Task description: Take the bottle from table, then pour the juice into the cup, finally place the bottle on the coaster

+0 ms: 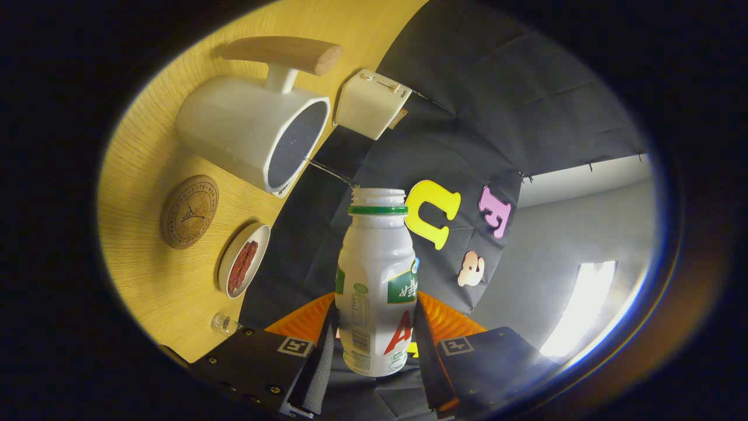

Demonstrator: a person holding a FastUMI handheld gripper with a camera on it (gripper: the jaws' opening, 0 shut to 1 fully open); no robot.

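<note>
Between fingers: bottle point(377, 280), cap off, clamped by gripper point(374, 345), rolled sideways, mouth near cup point(257, 131) rim. Pickup done; pour apparently underway, no juice stream discernible. Remaining: finish pour, set bottle on coaster point(189, 211) beside cup on table point(146, 280).

So the white plastic bottle point(377, 280) with the green neck ring has its cap off and sits pinched between the fingers point(320, 365). The white cup point(251, 131) with a wooden handle stands on the wood surface point(152, 175), round cork coaster point(189, 211) just beside it.
</note>
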